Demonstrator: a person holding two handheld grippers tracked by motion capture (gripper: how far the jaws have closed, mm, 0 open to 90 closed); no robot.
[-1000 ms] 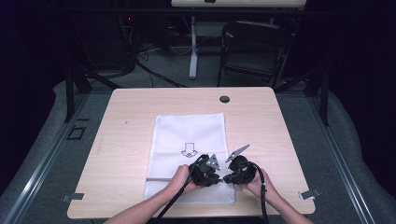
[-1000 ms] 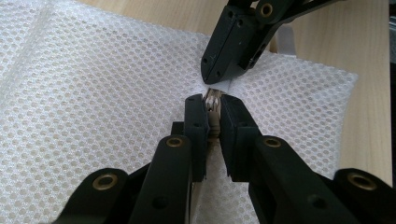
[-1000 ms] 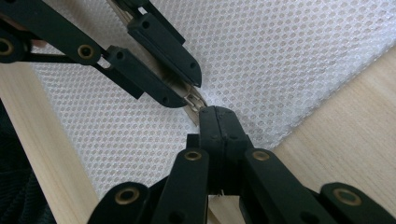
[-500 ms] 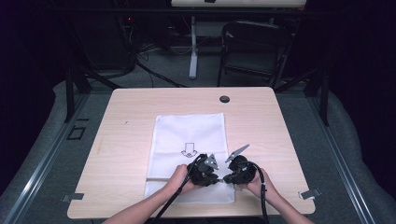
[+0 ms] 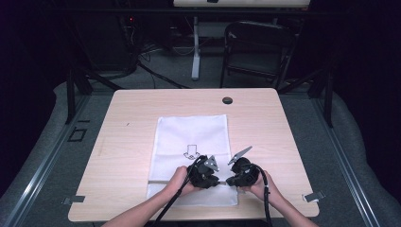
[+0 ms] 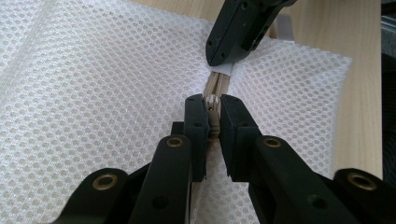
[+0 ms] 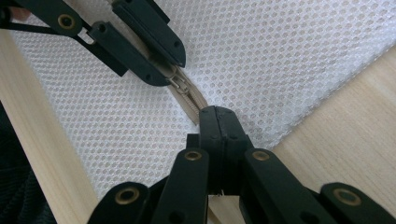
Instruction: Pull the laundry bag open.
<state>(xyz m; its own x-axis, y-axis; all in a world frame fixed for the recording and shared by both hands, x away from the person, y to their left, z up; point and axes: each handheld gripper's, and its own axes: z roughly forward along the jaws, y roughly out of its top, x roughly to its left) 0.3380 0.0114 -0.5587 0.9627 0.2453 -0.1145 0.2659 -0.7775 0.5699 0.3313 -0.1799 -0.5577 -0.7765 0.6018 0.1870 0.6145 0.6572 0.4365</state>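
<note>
Both grippers' fingers (image 6: 198,126) clamp the mesh bag's (image 5: 189,137) zipper (image 6: 215,86)

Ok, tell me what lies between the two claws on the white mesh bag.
A short run of beige zipper, closed, joins the left claw to the right claw, seen in both gripper views.

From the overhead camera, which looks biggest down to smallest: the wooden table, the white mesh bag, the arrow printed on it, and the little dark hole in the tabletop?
1. Table
2. Mesh bag
3. Printed arrow
4. Dark hole

The arrow and hole look fairly close in size, but the arrow appears slightly larger.
</note>
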